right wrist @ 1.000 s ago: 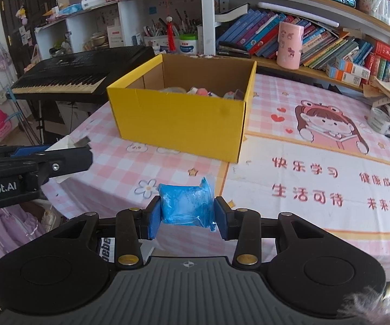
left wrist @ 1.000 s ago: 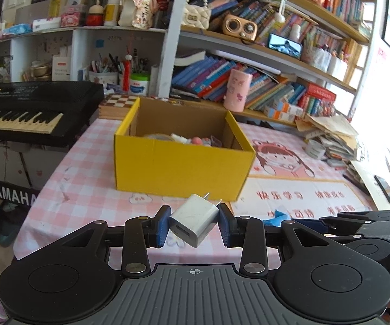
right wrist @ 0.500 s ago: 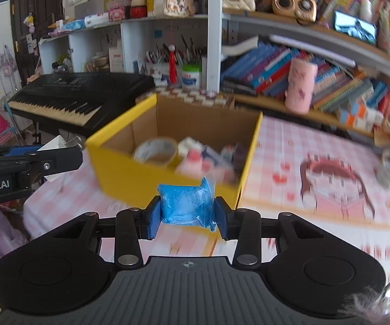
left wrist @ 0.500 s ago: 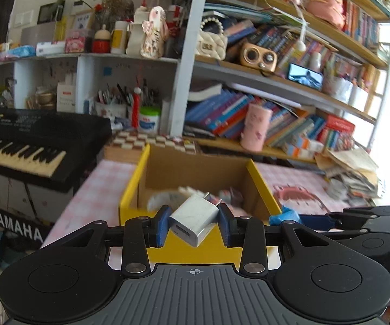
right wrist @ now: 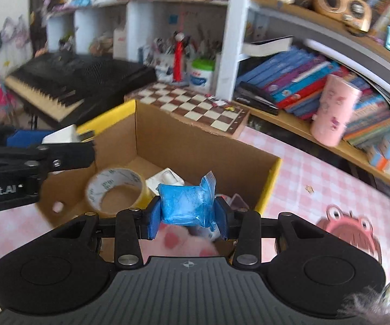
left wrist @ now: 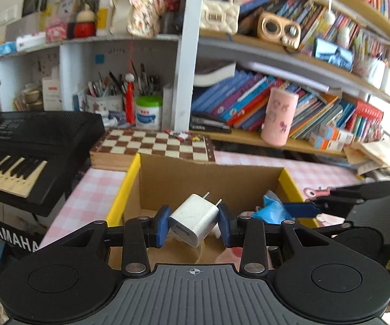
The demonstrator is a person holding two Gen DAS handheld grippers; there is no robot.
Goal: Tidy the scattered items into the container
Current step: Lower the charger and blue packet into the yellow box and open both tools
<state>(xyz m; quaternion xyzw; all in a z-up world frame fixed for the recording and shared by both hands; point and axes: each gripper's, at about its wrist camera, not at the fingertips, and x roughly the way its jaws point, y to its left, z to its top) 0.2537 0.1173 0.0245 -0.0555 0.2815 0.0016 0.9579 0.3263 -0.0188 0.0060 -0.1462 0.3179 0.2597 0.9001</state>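
My left gripper (left wrist: 193, 226) is shut on a white plug charger (left wrist: 194, 219), held over the open yellow cardboard box (left wrist: 123, 189). My right gripper (right wrist: 187, 216) is shut on a blue plastic packet (right wrist: 186, 205), also above the yellow cardboard box (right wrist: 272, 178). Inside the box lie a roll of tape (right wrist: 115, 191), a white item (right wrist: 166, 180) and a pink item (right wrist: 178, 239). The right gripper with the blue packet (left wrist: 273, 210) shows at the right of the left wrist view. In the right wrist view, the left gripper carrying the charger (right wrist: 62, 135) shows at the left.
A chessboard (left wrist: 154, 142) lies just behind the box on the pink checked tablecloth (left wrist: 86, 195). A black keyboard (left wrist: 19, 146) stands to the left. Shelves of books (left wrist: 249, 100), a pink cup (left wrist: 279, 116) and a pen pot (left wrist: 105, 103) rise behind.
Both grippers have moved forward from in front of the box to above its opening, each still holding its item. The box's inside now shows below them.
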